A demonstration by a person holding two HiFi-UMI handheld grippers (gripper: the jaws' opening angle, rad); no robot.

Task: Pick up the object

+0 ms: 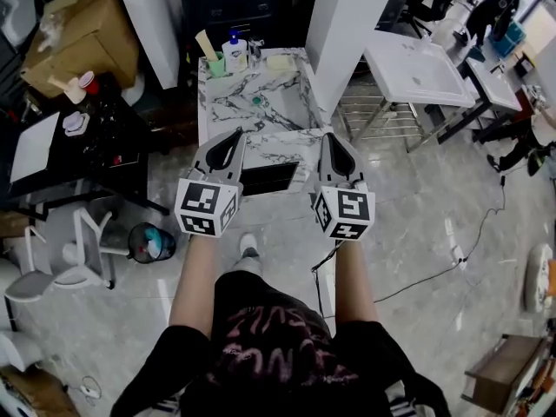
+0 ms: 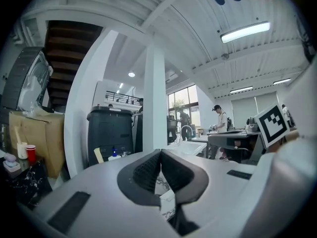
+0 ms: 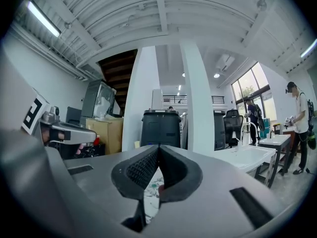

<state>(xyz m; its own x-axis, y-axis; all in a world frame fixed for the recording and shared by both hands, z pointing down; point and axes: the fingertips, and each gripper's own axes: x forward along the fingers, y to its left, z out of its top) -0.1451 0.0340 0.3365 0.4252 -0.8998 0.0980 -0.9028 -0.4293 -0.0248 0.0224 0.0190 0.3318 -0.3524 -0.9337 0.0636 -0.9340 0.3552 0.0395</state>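
A marble-topped table stands in front of me. At its far end are a white bottle with a blue cap, a green cup holding a flat stick and a yellowish pad. A small green object lies near the middle. My left gripper hovers over the table's near left edge, shut and empty. My right gripper is level with it at the near right corner, shut too, nothing between its pads. In the left gripper view the pads meet at their tips; the right gripper view shows the same.
A white column rises just right of the table, with a white sink unit beyond. A black desk, a cardboard box and a white chair crowd the left. A cable runs across the floor.
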